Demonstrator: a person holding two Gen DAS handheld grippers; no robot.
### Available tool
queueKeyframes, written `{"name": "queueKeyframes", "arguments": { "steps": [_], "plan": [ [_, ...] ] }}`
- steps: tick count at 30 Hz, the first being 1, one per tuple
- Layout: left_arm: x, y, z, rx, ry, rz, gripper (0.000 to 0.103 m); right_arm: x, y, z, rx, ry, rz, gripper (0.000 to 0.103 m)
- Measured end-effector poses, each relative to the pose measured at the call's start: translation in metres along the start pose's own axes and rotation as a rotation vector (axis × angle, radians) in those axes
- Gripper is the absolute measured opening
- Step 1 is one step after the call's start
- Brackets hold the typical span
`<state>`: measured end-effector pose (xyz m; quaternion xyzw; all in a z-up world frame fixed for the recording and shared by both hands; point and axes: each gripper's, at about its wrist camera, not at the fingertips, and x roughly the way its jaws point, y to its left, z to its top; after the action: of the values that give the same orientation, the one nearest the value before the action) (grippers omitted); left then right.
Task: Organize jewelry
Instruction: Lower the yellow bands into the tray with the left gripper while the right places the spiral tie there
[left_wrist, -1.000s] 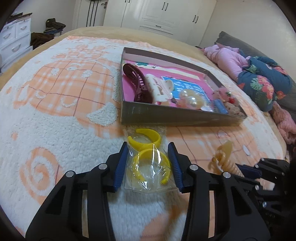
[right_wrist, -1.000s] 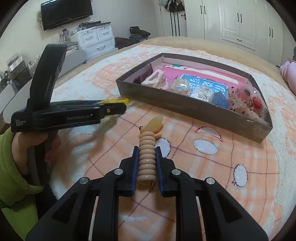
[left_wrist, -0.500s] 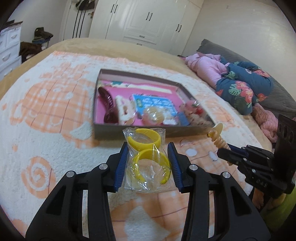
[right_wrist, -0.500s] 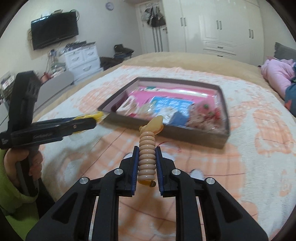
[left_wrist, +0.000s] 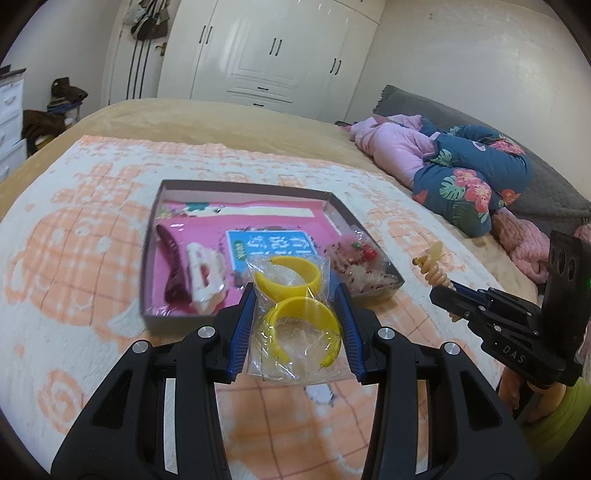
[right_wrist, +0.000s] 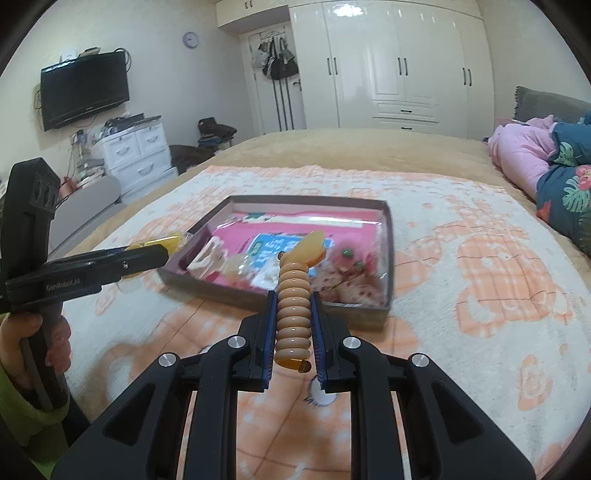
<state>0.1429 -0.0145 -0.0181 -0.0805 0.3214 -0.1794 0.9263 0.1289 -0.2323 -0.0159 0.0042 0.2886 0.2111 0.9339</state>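
Left tongs (left_wrist: 295, 325) clamped on bag of yellow earrings (left_wrist: 295, 317); right tongs (right_wrist: 294, 328) clamped on beige spiral hair clip (right_wrist: 295, 310), both above bed (right_wrist: 480, 295) nr box (right_wrist: 280, 295).

White wardrobe (right_wrist: 399, 66) along the far wall; television (right_wrist: 85, 88) above white drawers (right_wrist: 136, 155); bed (right_wrist: 332, 151) foreground.

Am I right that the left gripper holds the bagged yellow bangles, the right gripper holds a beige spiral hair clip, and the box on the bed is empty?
Not quite: the box is not empty. The left wrist view shows a maroon claw clip, a white clip and other packets inside. The rest stands.
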Motion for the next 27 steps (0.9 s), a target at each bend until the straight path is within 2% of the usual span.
{"name": "queueKeyframes", "arguments": {
  "steps": [14,27],
  "plan": [
    [0.036,-0.015,0.025,0.029,0.0,-0.024,0.034,0.01,-0.031,0.027,0.029,-0.049,-0.069,0.017],
    [0.064,0.011,0.039,-0.012,0.007,0.008,0.034,0.044,-0.035,0.049,0.012,-0.04,-0.083,0.017]
  ]
}}
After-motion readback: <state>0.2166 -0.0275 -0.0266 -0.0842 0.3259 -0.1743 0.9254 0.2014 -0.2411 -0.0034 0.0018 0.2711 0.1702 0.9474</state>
